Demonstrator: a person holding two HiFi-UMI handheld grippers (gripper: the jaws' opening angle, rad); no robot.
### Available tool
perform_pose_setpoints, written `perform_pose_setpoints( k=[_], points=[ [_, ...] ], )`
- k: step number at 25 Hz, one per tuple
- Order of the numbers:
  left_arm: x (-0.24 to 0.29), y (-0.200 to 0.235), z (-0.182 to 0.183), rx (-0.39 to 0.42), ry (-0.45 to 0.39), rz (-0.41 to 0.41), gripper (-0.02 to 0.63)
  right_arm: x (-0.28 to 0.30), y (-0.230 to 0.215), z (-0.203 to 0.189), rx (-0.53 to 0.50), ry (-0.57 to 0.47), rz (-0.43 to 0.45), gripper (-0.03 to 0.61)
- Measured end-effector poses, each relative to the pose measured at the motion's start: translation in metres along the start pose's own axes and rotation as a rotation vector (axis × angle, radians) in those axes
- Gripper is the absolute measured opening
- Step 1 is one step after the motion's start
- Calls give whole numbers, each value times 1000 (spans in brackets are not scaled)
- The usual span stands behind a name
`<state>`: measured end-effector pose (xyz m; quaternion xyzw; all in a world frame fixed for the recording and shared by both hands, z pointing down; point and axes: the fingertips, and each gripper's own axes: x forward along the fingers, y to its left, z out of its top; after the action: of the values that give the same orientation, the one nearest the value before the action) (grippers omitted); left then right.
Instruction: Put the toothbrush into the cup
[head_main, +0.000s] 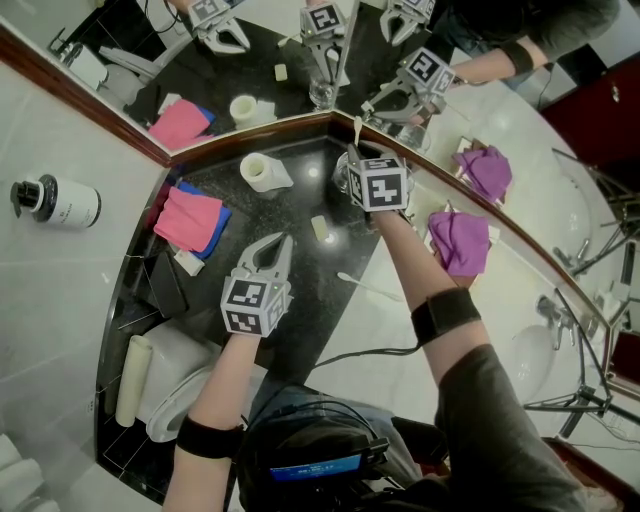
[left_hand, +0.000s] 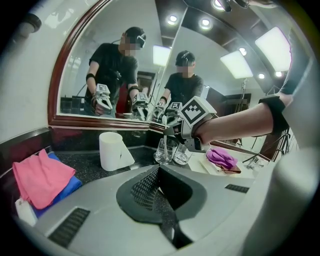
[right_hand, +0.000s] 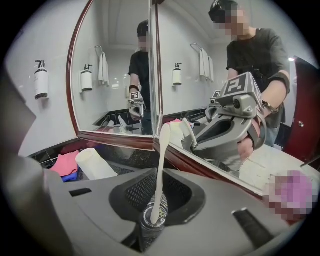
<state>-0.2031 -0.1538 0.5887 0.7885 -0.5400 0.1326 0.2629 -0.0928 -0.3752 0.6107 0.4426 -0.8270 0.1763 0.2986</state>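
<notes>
Closest in, the person's bare left forearm (head_main: 215, 385) and dark-sleeved right arm (head_main: 480, 390) reach out over the black counter (head_main: 300, 320) toward the mirrored corner. Over the near part of the counter hangs the left gripper (head_main: 283, 240), its fingers pressed together with nothing between them. Farther off, at the corner, the right gripper (right_hand: 158, 171) points down at the cup (right_hand: 152, 225) — a clear glass standing on the counter just before the mirror frame (head_main: 250, 138). Already in the cup, the toothbrush (right_hand: 161, 160) has its lower end down in the glass, and its white handle leans up past the rim and rises between the right gripper's fingers. Those fingers stand only narrowly apart, one on each side of the handle, with a slim gap showing — they do not visibly press on it. Left of the cup sits a white paper roll (head_main: 265, 172), and nearer on the left a pink cloth (head_main: 190, 215) lies on a blue cloth (head_main: 222, 218). A small pale bar (head_main: 320, 227) sits between the two grippers, and a thin white stick-like thing (head_main: 372, 289) lies on the near right of the counter. Far right, a purple cloth (head_main: 460, 242) rests on the white surface (head_main: 400, 330)
</notes>
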Motion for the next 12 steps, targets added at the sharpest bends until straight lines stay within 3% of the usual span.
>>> perform_pose_setpoints(
  k=[12],
  points=[
    [-11,-11,9,15,-22,0,0,-36,-5,40,-32,-104,-12,57]
  ],
)
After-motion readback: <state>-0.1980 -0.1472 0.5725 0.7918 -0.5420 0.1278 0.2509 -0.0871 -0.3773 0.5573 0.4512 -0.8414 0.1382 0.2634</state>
